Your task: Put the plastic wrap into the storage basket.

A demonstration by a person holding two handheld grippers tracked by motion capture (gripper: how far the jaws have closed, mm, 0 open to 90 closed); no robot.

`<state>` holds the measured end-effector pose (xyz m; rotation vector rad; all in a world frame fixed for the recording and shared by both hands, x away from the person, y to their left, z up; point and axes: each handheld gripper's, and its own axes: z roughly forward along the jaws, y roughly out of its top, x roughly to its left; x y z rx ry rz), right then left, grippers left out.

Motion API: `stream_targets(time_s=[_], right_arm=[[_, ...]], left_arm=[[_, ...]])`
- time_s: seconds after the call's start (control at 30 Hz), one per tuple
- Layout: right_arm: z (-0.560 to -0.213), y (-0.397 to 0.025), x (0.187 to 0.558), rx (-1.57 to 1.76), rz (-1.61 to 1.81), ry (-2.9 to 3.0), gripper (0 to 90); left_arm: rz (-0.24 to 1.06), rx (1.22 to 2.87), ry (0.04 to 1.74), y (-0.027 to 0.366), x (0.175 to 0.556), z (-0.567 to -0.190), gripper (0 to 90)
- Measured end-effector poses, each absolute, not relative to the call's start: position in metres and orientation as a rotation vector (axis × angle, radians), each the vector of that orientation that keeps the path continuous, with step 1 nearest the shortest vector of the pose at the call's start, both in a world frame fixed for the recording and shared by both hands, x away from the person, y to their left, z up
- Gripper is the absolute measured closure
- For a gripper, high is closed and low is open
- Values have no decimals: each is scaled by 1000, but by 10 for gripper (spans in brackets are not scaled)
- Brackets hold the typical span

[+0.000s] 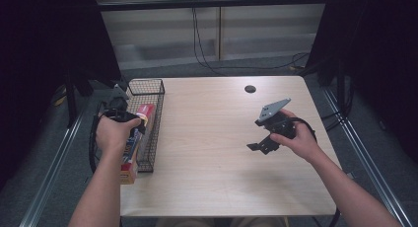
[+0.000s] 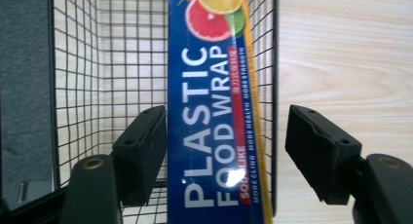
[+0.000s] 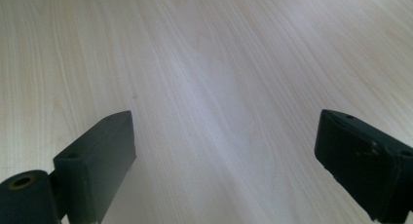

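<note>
- The wire basket stands along the table's nine o'clock edge.
- The plastic wrap box lies lengthwise in the basket, its six o'clock end jutting past it.
- The left gripper straddles the box.
- The right gripper hangs over bare table at three o'clock.
- A round hole sits toward twelve o'clock.

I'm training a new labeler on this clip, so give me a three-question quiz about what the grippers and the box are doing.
1. True or false: the right gripper holds something.
2. What is printed on the blue box?
3. The box lies in: A) a wire basket B) a bowl C) a drawer.

Key:
1. False; its jaws stand apart over the bare table.
2. "Plastic Food Wrap".
3. A. The left gripper straddles the box with a gap on one side.
</note>
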<state>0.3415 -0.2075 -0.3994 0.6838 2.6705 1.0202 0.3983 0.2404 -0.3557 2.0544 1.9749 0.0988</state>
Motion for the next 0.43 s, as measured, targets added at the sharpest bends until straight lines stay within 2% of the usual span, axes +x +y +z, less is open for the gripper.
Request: stream_targets(time_s=[0.43], right_arm=[[-401, -206, 343, 681, 1014, 2681, 75]], left_arm=[[136, 2118, 1779, 226, 392, -333, 200]])
